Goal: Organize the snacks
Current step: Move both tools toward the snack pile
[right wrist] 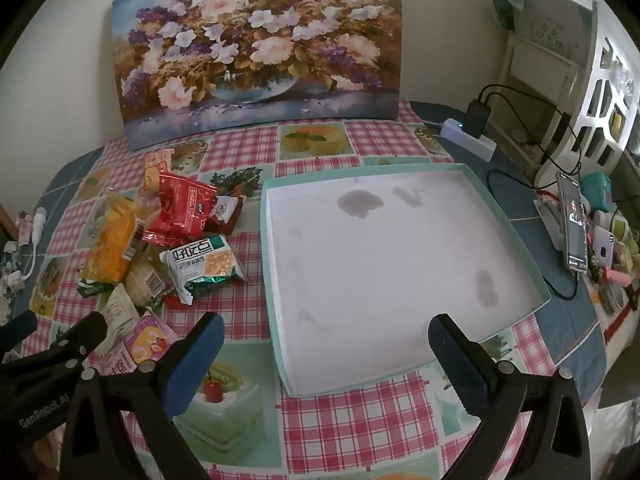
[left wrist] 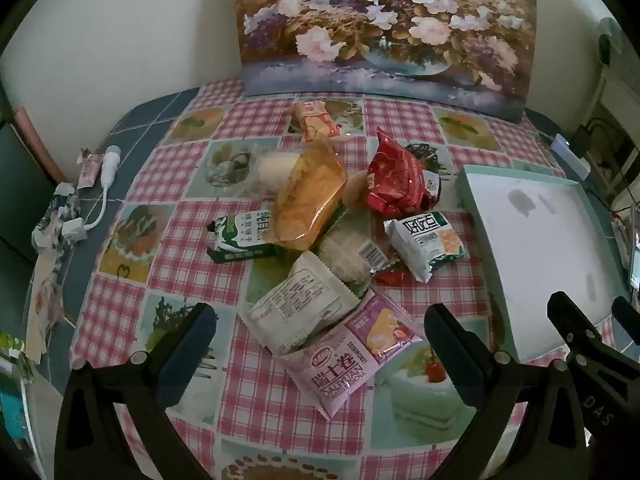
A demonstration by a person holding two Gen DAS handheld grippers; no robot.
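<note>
Both grippers' fingers spread wide, holding nothing: left gripper [left wrist: 320, 344] above snack pile [left wrist: 320, 224], right gripper [right wrist: 326, 344] above box [right wrist: 472, 168].

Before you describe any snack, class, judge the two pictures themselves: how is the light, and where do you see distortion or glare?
Left wrist view: dim, bluish light; fisheye bends the flower painting and darkens the corners; glare on the orange packet. Right wrist view: brighter, the white box nearly washed out, its straight rim bowed, corners dark too.
</note>
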